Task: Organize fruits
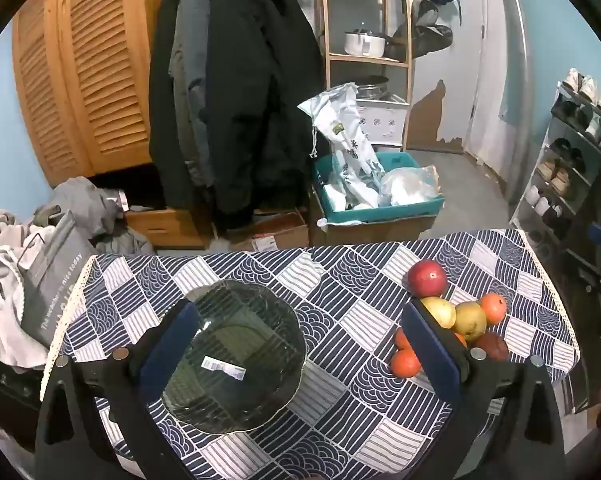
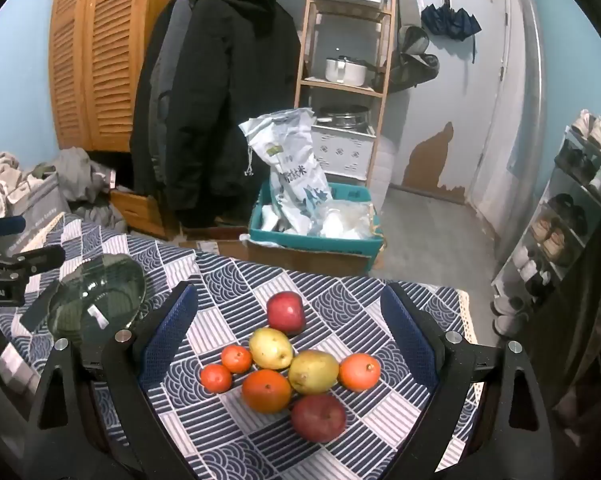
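The whole fruit pile (image 2: 286, 360) is shown only in the right wrist view; the left view hides part of it. Both the left gripper (image 1: 300, 360) and the right gripper (image 2: 288, 340) are held with fingers wide open and empty. The glass plate (image 1: 236, 360) is seen near the counter (image 1: 340, 420) edge, with free cloth between.

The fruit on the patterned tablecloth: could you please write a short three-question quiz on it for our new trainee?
1. True or false: the glass plate already holds fruit.
2. How many fruits lie in the cluster on the tablecloth?
3. Multiple choice: the fruit farthest from the right wrist camera is A) an orange, B) the far red apple, C) a yellow pear.

Key: 1 false, the plate is empty. 2 eight: two apples, two pears, four oranges. 3 B. Both the left tongs and the right tongs are open and hold nothing.
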